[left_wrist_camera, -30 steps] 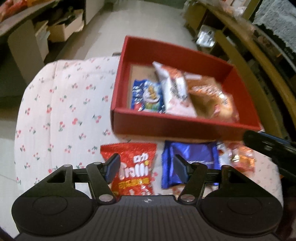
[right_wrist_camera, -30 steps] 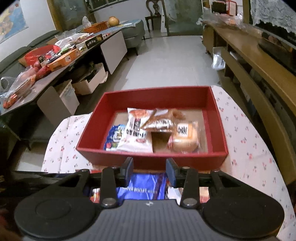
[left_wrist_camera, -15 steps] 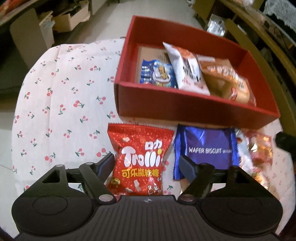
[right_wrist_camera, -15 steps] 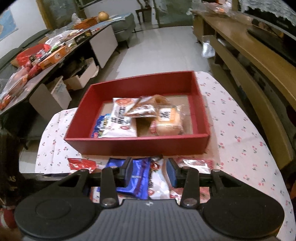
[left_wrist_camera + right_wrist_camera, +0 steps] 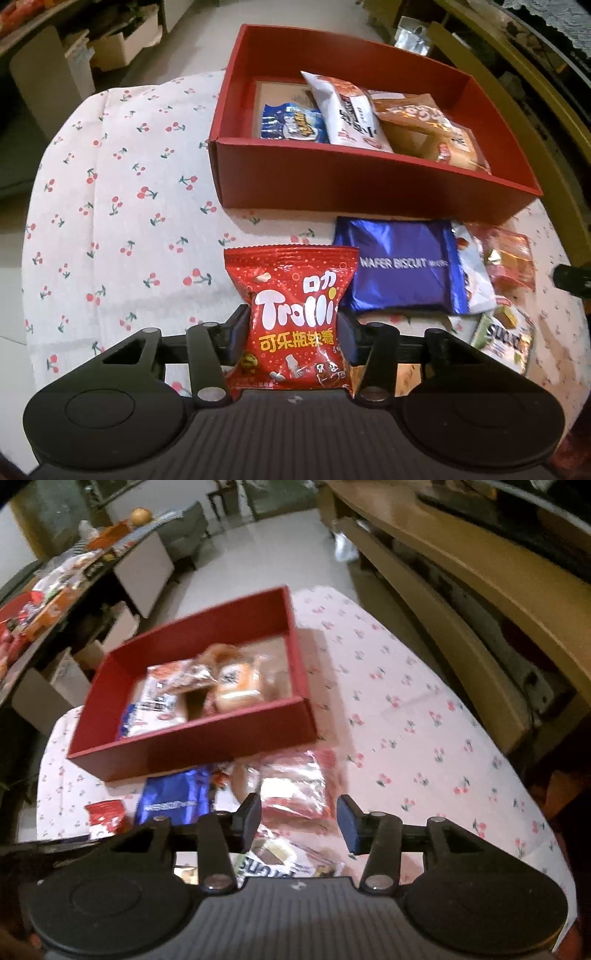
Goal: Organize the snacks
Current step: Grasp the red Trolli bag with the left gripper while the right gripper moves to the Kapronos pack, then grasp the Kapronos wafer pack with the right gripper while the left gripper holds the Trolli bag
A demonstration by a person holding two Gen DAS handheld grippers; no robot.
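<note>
A red Trolli bag (image 5: 291,288) lies on the cherry-print cloth in front of the red box (image 5: 332,177). My left gripper (image 5: 293,321) is closing on it, and both pads pinch the bag at its waist. A blue wafer biscuit packet (image 5: 399,269) lies just right of the bag. The box holds a blue packet, a white packet and orange bread bags. My right gripper (image 5: 299,812) hovers over a clear packet with red print (image 5: 291,775). Its jaws are opening and nothing is pressed between them. The red box (image 5: 207,738) sits beyond it, slightly blurred.
A green and white packet (image 5: 506,339) and more clear wrappers (image 5: 506,258) lie right of the wafer packet. A long wooden bench (image 5: 480,602) runs along the right. A cluttered dark side table (image 5: 55,590) and cardboard boxes stand at the left.
My left gripper came down around the Trolli bag and closed on it. My right gripper swung right and rolled, from over the blue packet to over the clear one, its jaws wider.
</note>
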